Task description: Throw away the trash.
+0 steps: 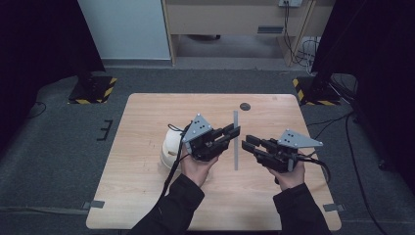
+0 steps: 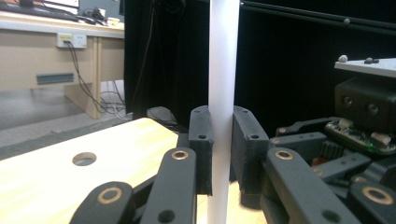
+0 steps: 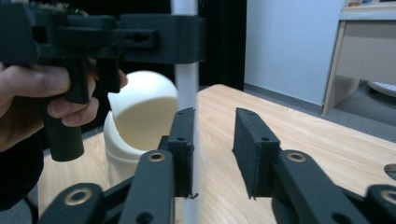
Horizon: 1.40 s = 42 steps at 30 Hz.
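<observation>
Between the left gripper's (image 2: 222, 154) matte black jaws, a smooth white strip (image 2: 223, 70).

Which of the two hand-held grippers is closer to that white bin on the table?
Left. The left gripper sits just beside the white bin, its fingers shut on a thin white rod. The right gripper is beyond that rod, farther from the bin, fingers open.

Lighting: dim and even in the high view — wooden table (image 1: 147, 147) mid-toned, black curtains at both sides swallowing detail, shadows soft and faint. Sharpness: high view slightly soft and grainy. Gripper views — near jaws blurred, white rod (image 2: 223, 70) overexposed, featureless; backgrounds mildly out of focus; no strong glare.
</observation>
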Tool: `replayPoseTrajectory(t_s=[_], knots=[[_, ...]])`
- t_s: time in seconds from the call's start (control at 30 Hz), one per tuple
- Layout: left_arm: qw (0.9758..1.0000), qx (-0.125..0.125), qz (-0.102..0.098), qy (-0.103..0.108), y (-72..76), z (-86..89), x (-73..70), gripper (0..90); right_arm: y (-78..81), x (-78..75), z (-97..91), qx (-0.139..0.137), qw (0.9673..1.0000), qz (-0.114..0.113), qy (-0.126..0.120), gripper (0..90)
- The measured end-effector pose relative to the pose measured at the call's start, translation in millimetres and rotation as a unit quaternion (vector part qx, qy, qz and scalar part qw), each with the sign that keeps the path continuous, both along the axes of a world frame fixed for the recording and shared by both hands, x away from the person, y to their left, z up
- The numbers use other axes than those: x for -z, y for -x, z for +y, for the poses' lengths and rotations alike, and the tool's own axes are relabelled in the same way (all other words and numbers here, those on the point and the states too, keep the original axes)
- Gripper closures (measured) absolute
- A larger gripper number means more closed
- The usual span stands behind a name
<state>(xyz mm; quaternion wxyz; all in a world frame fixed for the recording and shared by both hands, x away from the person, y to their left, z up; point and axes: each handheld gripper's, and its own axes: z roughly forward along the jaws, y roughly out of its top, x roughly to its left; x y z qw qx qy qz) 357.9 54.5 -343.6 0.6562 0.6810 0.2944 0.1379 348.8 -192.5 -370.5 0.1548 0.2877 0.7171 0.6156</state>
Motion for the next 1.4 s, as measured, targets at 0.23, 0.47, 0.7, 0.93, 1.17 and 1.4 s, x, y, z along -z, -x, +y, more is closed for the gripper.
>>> replayPoseTrajectory(t_s=[0.23,0.47,0.7,0.93,1.17,1.4], knots=[[0.9998,-0.014,-0.015,-0.001,2.2,13.4,-7.9,78.6,-3.6,0.9,-16.6,0.034,0.9993,-0.004,-0.016,60.6],[0.999,-0.028,-0.034,-0.006,6.3,31.3,-18.6,78.5,-10.1,11.6,-27.3,0.064,0.9979,0.006,-0.001,55.5],[0.9978,-0.045,-0.048,0.001,10.9,56.8,-30.5,78.5,-16.6,26.3,-34.0,0.085,0.9959,0.025,0.018,49.8],[0.9948,-0.078,-0.066,-0.002,12.6,86.8,-39.8,78.5,-19.6,34.0,-35.5,0.093,0.9947,0.031,0.032,46.5],[0.9931,-0.094,-0.069,-0.016,11.0,96.5,-33.4,78.5,-20.5,36.8,-35.7,0.096,0.9942,0.035,0.035,45.2],[0.9928,-0.1,-0.054,-0.039,6.4,96.2,-8.7,78.5,-21.3,39.9,-35.4,0.095,0.9939,0.037,0.042,44.5]])
